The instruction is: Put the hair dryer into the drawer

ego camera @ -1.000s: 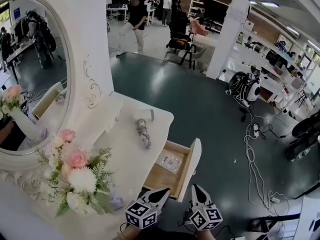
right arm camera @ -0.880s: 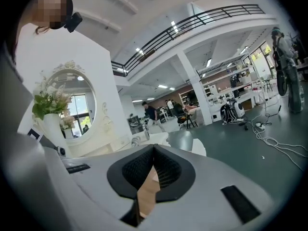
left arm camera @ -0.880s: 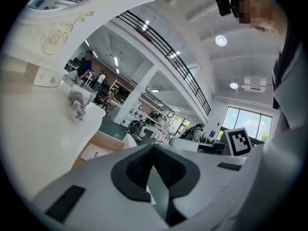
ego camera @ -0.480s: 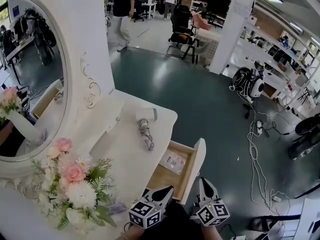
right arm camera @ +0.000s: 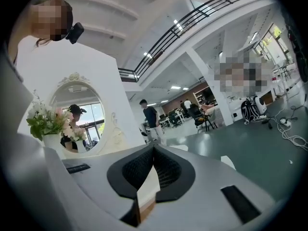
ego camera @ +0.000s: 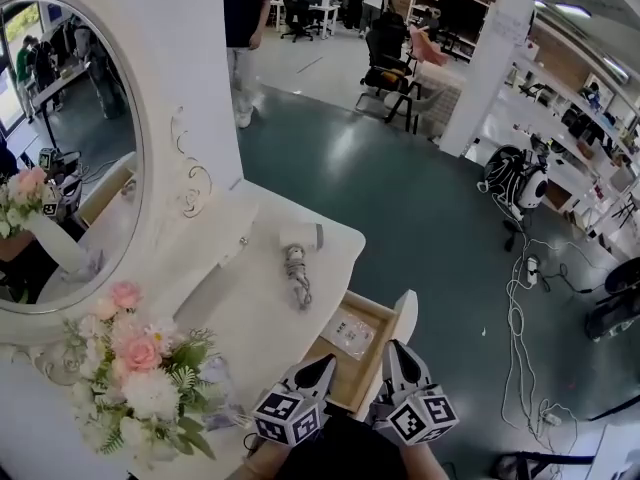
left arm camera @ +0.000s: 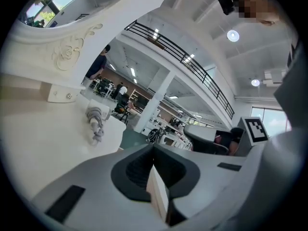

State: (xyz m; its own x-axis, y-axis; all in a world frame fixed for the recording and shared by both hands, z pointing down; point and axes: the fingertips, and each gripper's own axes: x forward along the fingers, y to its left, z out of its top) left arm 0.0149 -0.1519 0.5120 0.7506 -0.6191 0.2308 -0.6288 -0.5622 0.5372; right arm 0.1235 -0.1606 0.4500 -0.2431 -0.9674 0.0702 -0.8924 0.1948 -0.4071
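Observation:
The white hair dryer [ego camera: 297, 264] lies on the white dressing table [ego camera: 250, 313] with its grey cord wound round the handle; it also shows in the left gripper view as the hair dryer [left arm camera: 95, 123], well ahead of the jaws. The wooden drawer [ego camera: 388, 346] stands pulled out at the table's right side. My left gripper [ego camera: 326, 365] hovers over the table's near edge beside the drawer, jaws shut and empty. My right gripper [ego camera: 394, 350] hangs over the drawer's front panel, also shut and empty. In their own views the left gripper [left arm camera: 154, 147] and right gripper [right arm camera: 154, 147] hold nothing.
A clear plastic packet [ego camera: 349, 332] lies inside the drawer. A vase of pink and white flowers [ego camera: 135, 368] stands at the table's near left, under an oval mirror [ego camera: 60, 168]. A person [ego camera: 242, 28] stands on the green floor beyond; cables [ego camera: 520, 308] trail at the right.
Both grippers have moved forward, away from me, toward the drawer and the table edge, still shut. The person in the background has walked to the left.

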